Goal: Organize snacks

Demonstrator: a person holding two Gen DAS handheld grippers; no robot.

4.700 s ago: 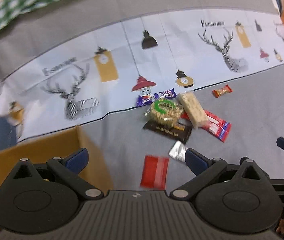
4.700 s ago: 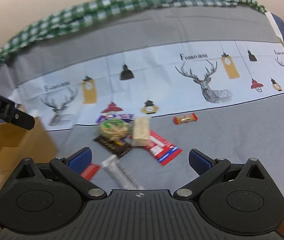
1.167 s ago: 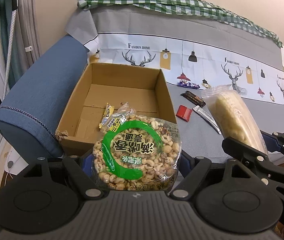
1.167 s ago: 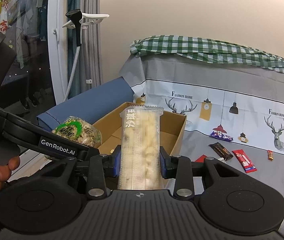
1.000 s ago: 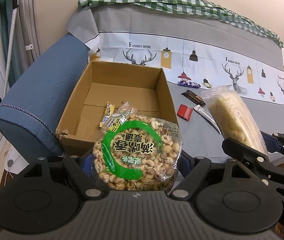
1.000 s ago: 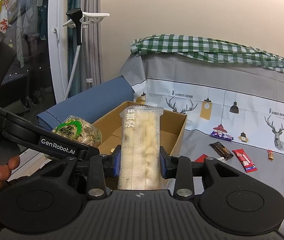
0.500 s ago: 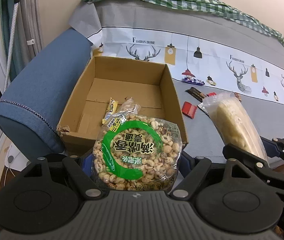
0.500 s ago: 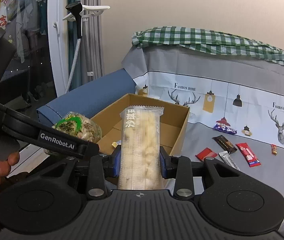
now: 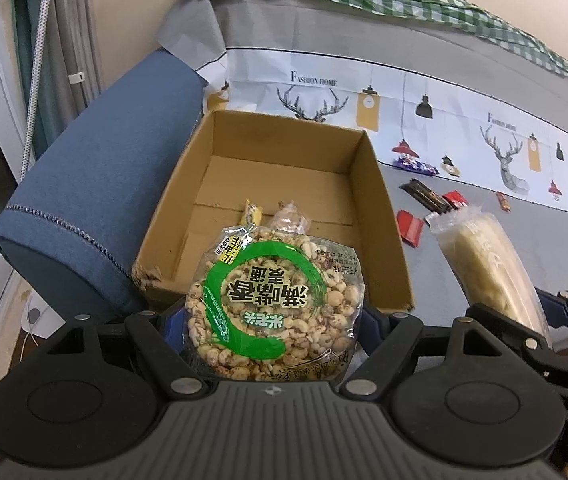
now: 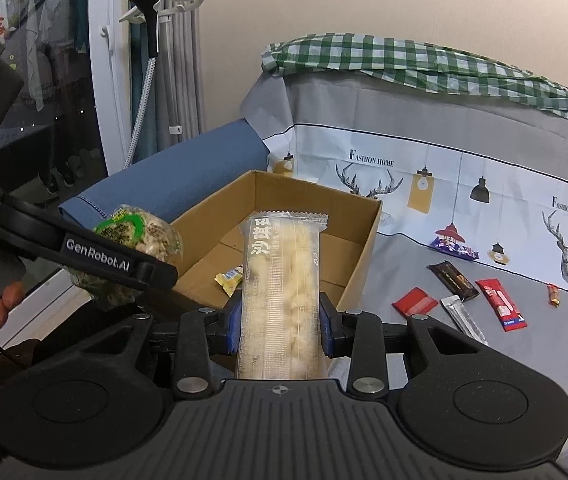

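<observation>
My left gripper (image 9: 272,320) is shut on a round green-labelled puffed-grain cake (image 9: 272,304), held just before the near wall of an open cardboard box (image 9: 379,200). My right gripper (image 10: 280,316) is shut on a long clear-wrapped pale snack bar (image 10: 284,280), also near the box (image 10: 363,248). That bar shows at the right of the left wrist view (image 9: 487,268), and the cake shows in the right wrist view (image 10: 140,236). A small yellow sweet (image 9: 252,214) and a clear packet (image 9: 289,220) lie in the box.
The box sits on a grey sofa cover beside a blue armrest (image 9: 96,184). Loose snacks lie to its right: a red packet (image 10: 413,301), a silver stick (image 10: 463,317), a dark bar (image 10: 451,275), a red bar (image 10: 501,304), a purple wrapper (image 10: 453,249), a small orange sweet (image 10: 552,294).
Both grippers have picked up their snacks from the pile and carried them left to the box. Over the last second both moved closer to the box.
</observation>
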